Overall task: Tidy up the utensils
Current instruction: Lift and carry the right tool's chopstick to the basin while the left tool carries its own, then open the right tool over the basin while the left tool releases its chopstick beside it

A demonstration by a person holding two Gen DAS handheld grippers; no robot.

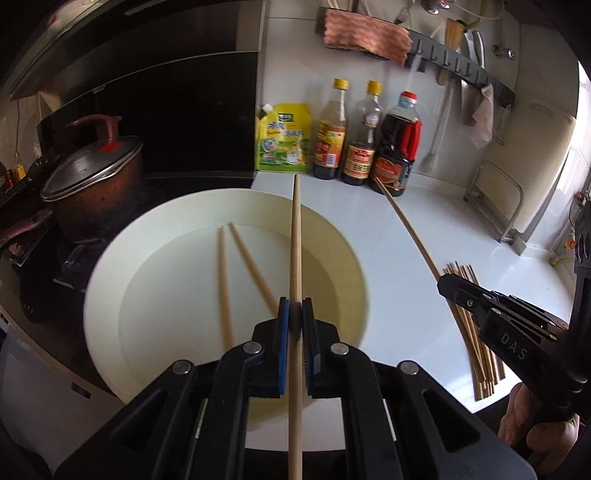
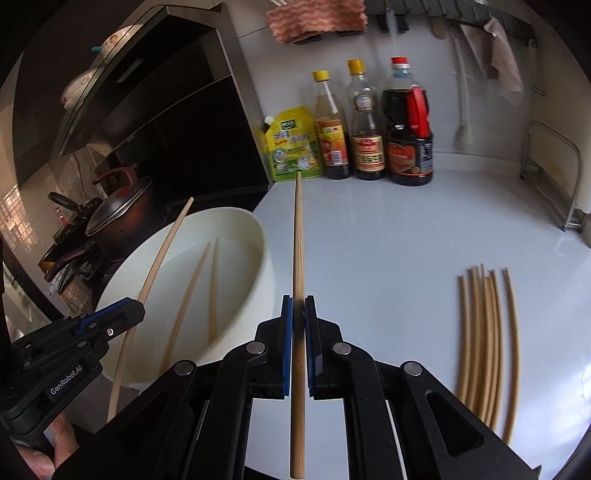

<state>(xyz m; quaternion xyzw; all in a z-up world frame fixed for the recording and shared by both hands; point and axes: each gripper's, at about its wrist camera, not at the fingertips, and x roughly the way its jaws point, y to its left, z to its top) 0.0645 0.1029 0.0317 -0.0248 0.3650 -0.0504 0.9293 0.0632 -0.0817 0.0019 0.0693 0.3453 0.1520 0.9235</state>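
My left gripper [image 1: 295,306] is shut on a wooden chopstick [image 1: 296,236] and holds it above a white basin [image 1: 110,280]. Two more chopsticks [image 1: 236,273] lie inside the basin. My right gripper [image 2: 298,302] is shut on another chopstick [image 2: 298,240], held above the white counter to the right of the basin [image 2: 255,229]. Several chopsticks [image 2: 484,332] lie in a row on the counter at the right; they also show in the left wrist view [image 1: 476,347]. The left gripper [image 2: 125,314] with its chopstick shows in the right wrist view, the right gripper [image 1: 454,288] in the left wrist view.
Three sauce bottles [image 2: 365,125] and a yellow-green pouch [image 2: 293,147] stand against the back wall. A lidded pot [image 1: 92,177] sits on the black stove at left. A metal rack [image 2: 550,177] stands at the right. A rail with cloths [image 1: 365,33] hangs above.
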